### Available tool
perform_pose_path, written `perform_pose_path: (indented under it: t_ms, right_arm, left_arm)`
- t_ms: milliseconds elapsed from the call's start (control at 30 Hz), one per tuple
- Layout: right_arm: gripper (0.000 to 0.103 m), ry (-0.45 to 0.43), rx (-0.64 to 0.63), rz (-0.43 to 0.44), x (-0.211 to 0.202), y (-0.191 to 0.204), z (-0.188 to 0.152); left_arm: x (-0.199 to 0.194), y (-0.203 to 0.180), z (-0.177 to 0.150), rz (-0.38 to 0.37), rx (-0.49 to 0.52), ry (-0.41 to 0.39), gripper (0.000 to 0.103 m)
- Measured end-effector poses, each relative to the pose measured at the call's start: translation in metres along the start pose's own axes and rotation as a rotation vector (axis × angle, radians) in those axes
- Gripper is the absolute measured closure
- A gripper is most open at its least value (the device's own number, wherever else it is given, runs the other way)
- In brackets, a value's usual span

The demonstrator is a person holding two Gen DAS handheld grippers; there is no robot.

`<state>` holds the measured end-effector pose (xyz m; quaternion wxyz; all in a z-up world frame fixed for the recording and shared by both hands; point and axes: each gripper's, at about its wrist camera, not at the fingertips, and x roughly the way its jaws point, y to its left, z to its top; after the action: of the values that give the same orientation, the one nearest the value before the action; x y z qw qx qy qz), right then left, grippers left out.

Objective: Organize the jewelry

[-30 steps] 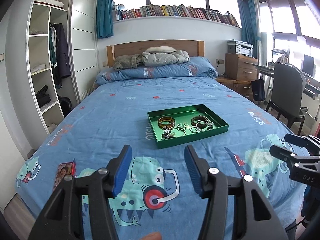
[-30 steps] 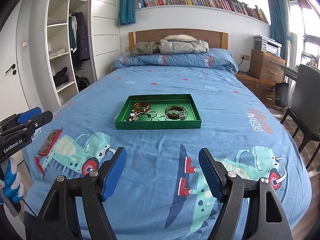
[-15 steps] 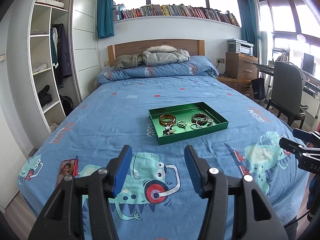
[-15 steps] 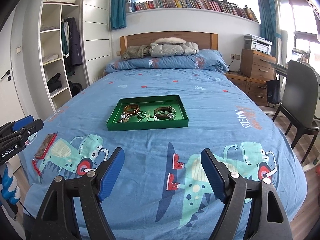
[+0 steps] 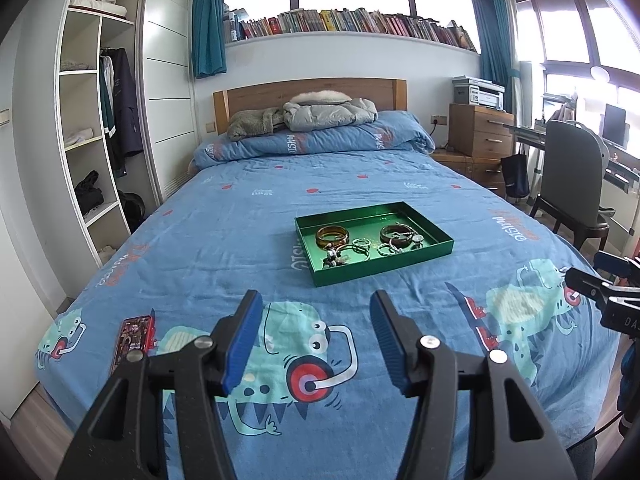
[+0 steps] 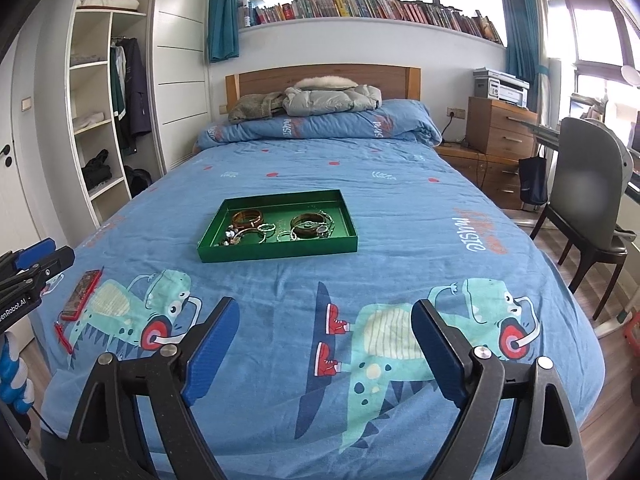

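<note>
While both tools hang at the foot of the bed (image 5: 224, 248), we note what has shifted over the last second: the green tray (image 5: 384, 270) now sits smaller and further ahead in both views than it did, and more of the near bed edge and floor shows. We read that as us drawing back and up, away from the tray. No piece inside it has moved that we can see.

Left gripper (image 5: 316, 340): jaws spread wide, nothing between them. Right gripper (image 6: 324, 354): jaws spread wider still, also empty.

Jewelry: all of it lies inside the tray, ahead of both tools and well apart from them. From the left tool the tray is ahead and a little right; from the right tool, ahead and a little left. An amber bangle (image 5: 332, 235) sits in the far-left part, a dark bangle (image 5: 394, 234) with a chain draped on it to the right, small rings (image 5: 362, 246) between, and a tangle of small pieces (image 5: 332, 258) near the front-left corner. Too small to sort finer.

Meaning for the task: with everything in the tray and both tools backed off, this fits a job finished, or a pause before sorting within the tray. We cannot tell which.

Room: open quilt lies all round the tray. A red phone (image 5: 134, 336) lies left of the left tool, near the bed edge. Tray walls are low but upright, so reaching in means coming from above. The chair (image 6: 592, 200) stands off to the right, clear of the bed.
</note>
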<state>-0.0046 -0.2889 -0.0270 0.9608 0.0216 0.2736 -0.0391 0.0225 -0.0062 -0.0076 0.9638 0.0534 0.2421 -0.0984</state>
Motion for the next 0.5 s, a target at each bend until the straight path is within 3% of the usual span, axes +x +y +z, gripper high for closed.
perform_pose_path:
  t_ms: [500]
  right_arm:
    - [0.013,-0.004,-0.003,-0.007,-0.0011,0.0010,0.0002]
  left_arm:
    - [-0.0009,0.0035,0.0006,0.001,-0.008,0.004,0.044]
